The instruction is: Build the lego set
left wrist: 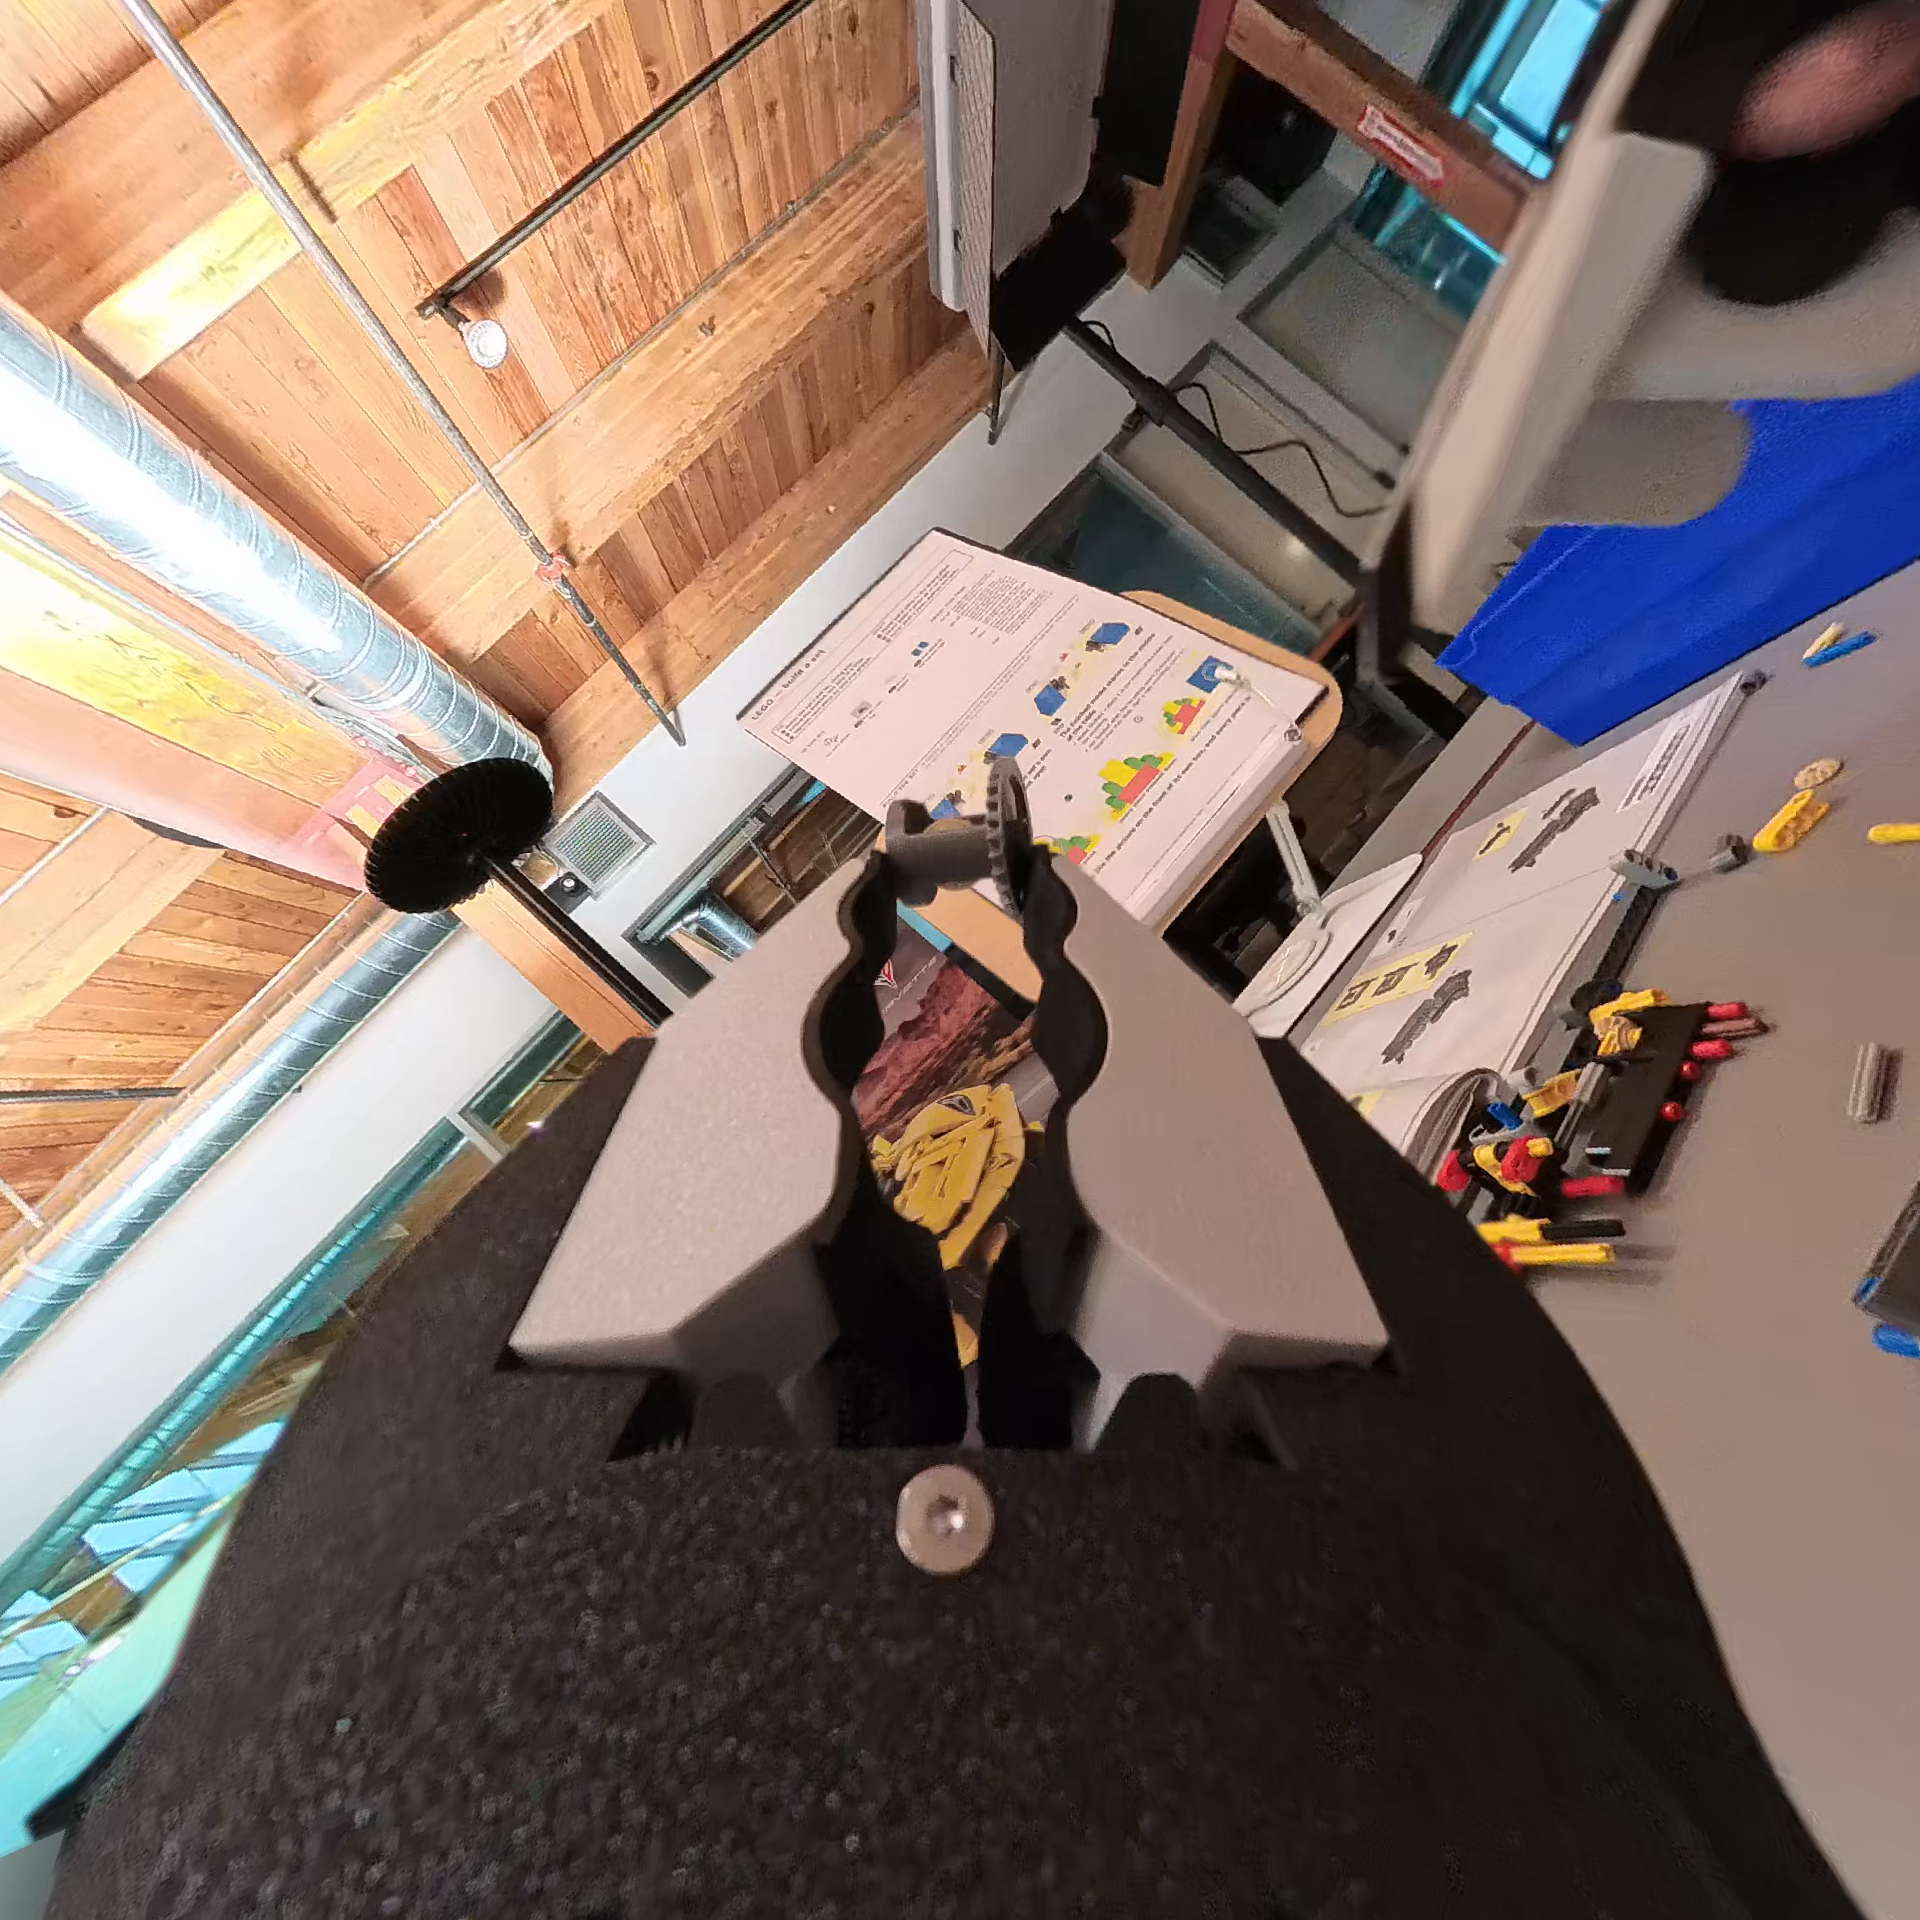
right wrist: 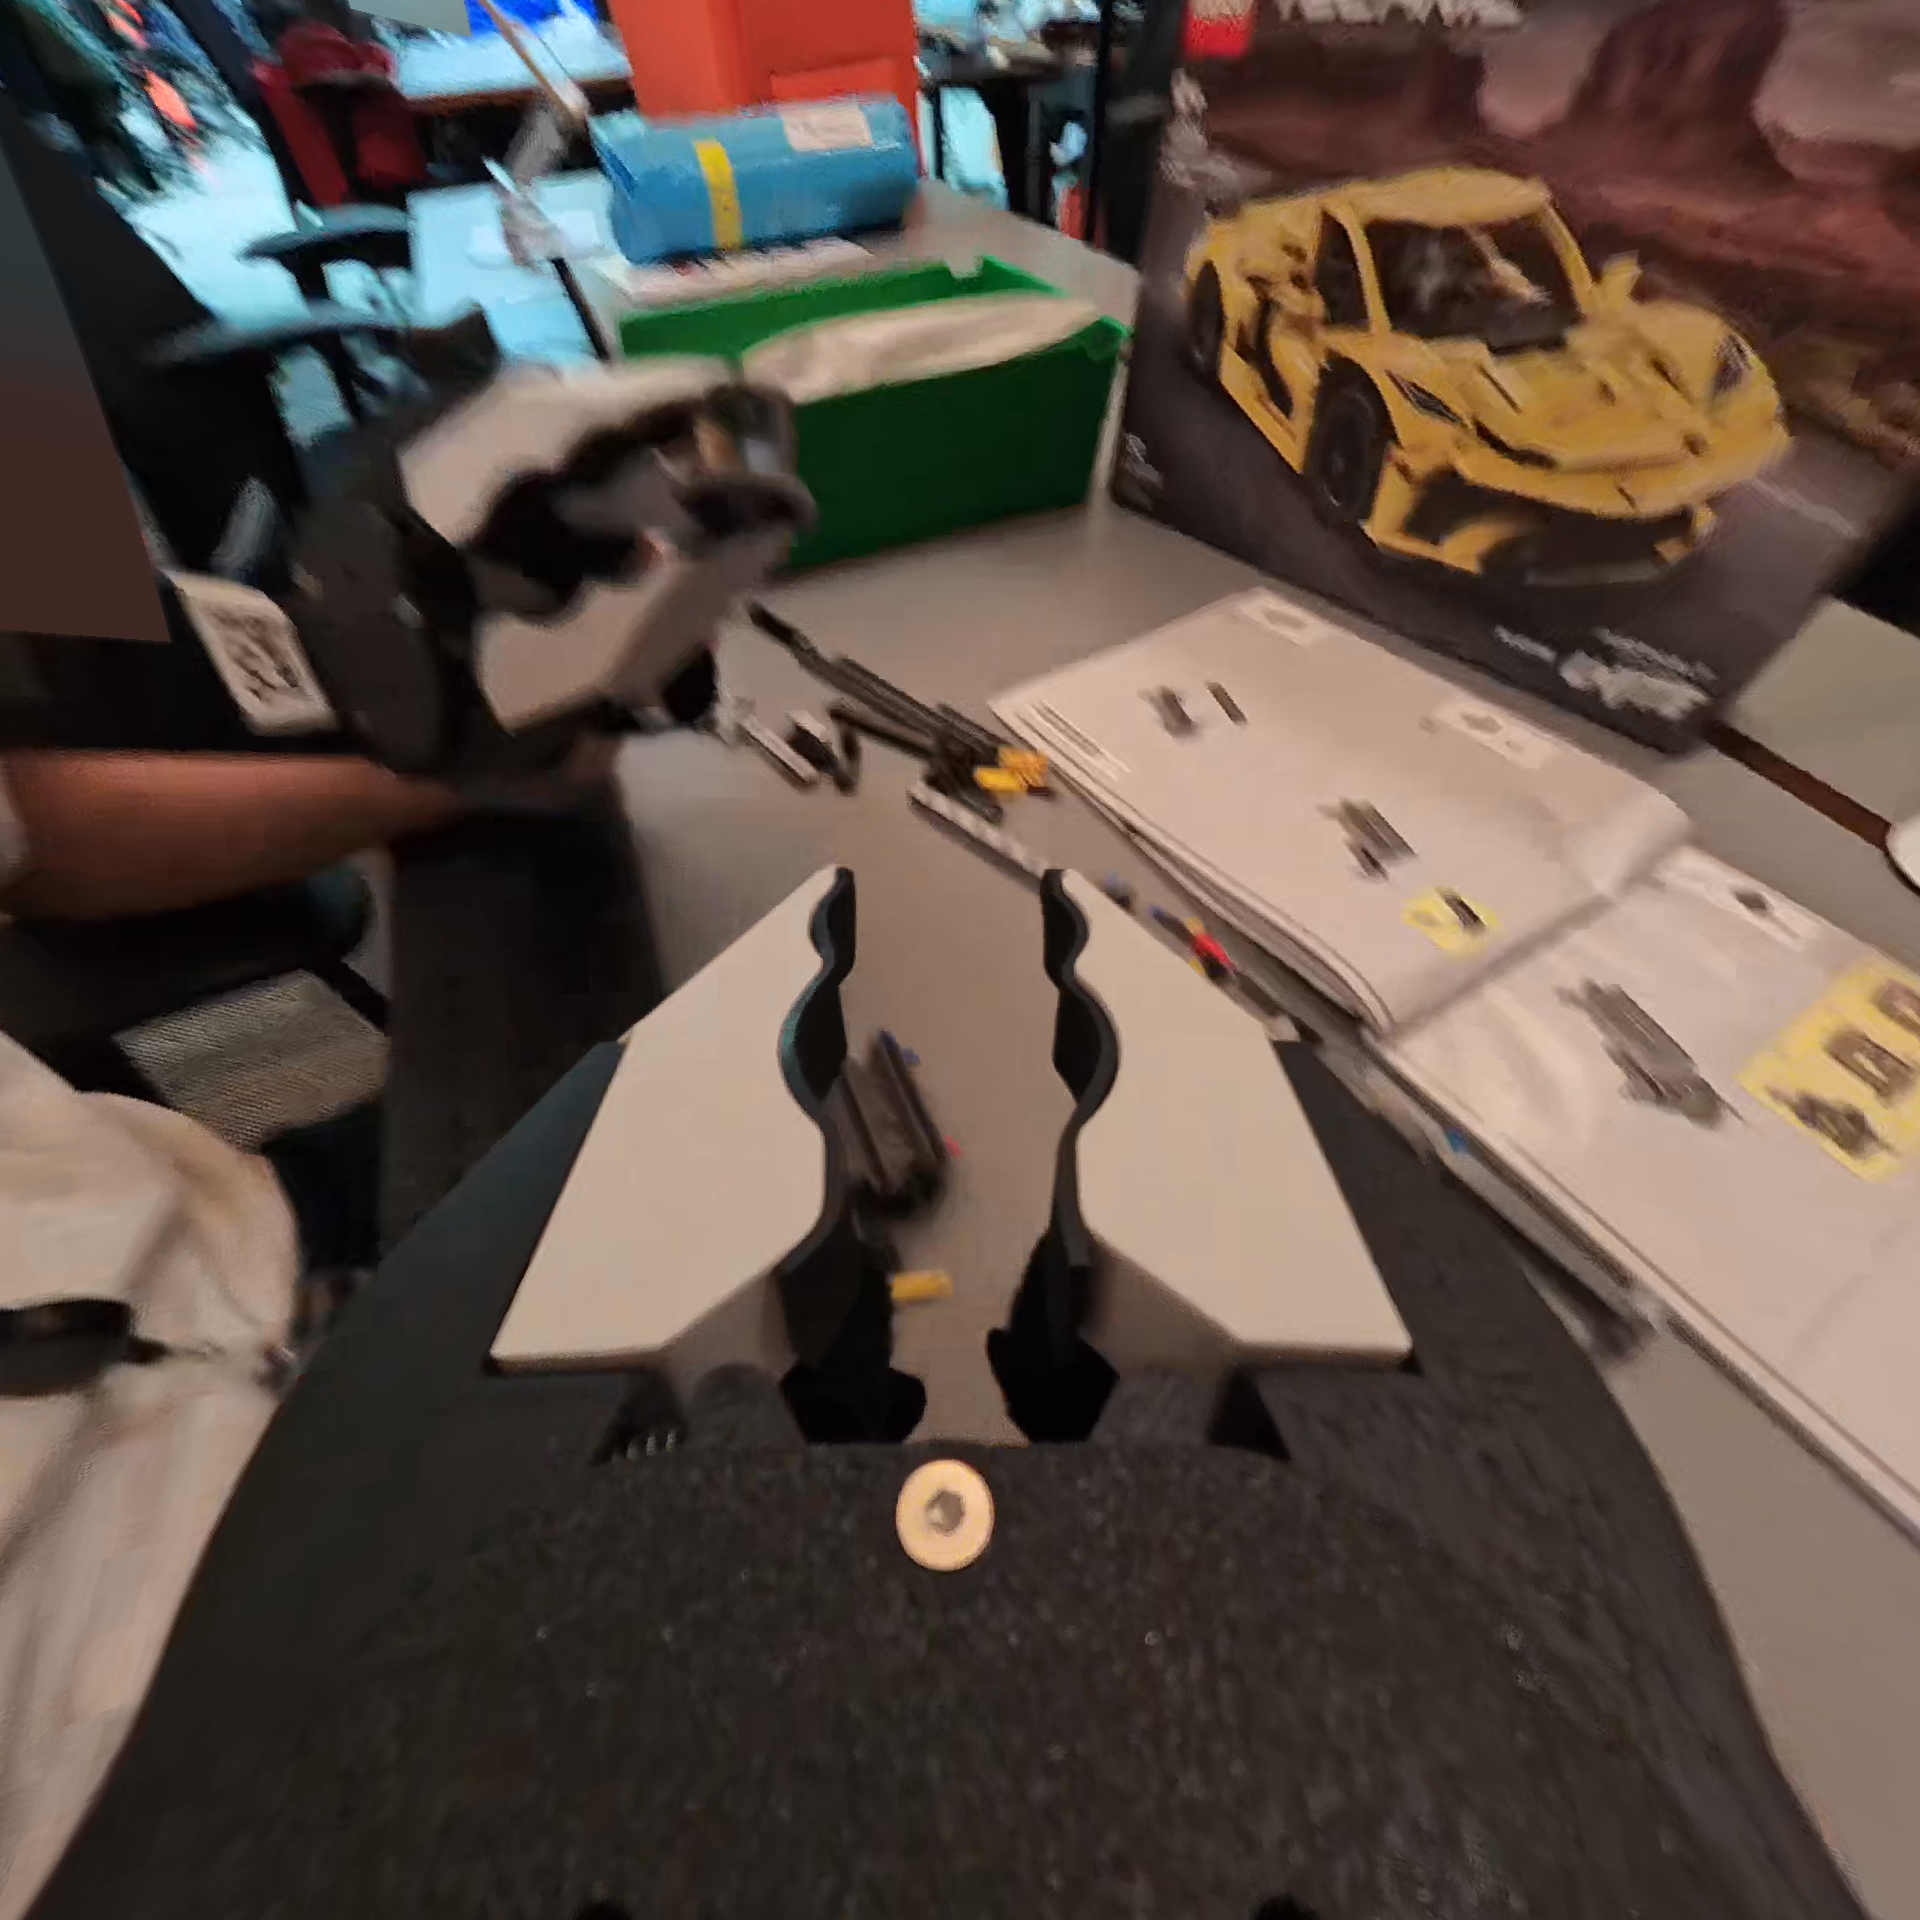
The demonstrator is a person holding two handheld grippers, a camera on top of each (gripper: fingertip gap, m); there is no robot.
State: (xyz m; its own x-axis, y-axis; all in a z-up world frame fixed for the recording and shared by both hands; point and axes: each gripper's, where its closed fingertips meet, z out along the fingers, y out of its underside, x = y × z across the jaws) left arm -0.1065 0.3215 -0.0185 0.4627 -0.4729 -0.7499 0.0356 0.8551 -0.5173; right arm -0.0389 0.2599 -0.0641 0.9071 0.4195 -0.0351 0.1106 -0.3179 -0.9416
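While tilted upward, left tool [left wrist: 961, 847] clamping gear piece [left wrist: 971, 836].

1. Left wrist view: bright, even indoor light; strong glare along the silver duct [left wrist: 239, 582] at 10 o'clock.
2. Sharp at centre; small dark gear piece [left wrist: 961, 836] crisp between the left gripper [left wrist: 961, 868] fingertips.
3. Heavy motion blur at 1 o'clock, on the right gripper [left wrist: 1538, 343].
4. Fisheye bending at all edges; horizon steeply tilted.
5. Right wrist view: dimmer, softer light; motion blur throughout.
6. Booklet [right wrist: 1455, 883] at 3 o'clock smeared; box [right wrist: 1507, 343] at 1 o'clock soft.
7. Flat mosaic patch at 9 o'clock.
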